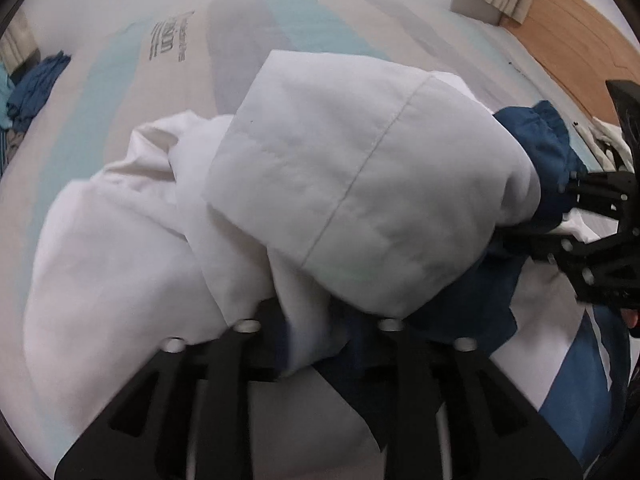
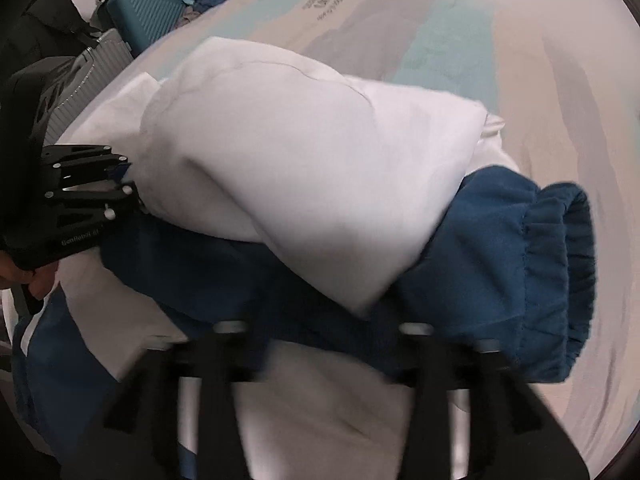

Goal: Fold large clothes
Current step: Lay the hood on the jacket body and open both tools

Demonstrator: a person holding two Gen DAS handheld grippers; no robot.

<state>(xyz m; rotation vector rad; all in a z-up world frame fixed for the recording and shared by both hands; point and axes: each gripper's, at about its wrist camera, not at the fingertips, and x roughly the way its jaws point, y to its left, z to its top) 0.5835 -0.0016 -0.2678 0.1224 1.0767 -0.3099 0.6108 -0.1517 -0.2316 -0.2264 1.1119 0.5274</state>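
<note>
White cloth of the jacket (image 1: 360, 184) draped over the left gripper (image 1: 316, 332), hiding its fingertips. In the right wrist view the right gripper (image 2: 324, 336) was motion-blurred, its tips buried under the blue sleeve (image 2: 500, 264). Lettering on the bedsheet (image 1: 172, 36), upper left, was unreadable.

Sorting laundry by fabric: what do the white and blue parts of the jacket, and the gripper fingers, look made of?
White panel: thin woven cloth, matte, with stitched seams, possibly cotton or nylon. Blue cuff: softer, slightly fuzzy fabric, gathered by elastic. Left gripper fingers: black rigid plastic, matte, likely printed.
</note>
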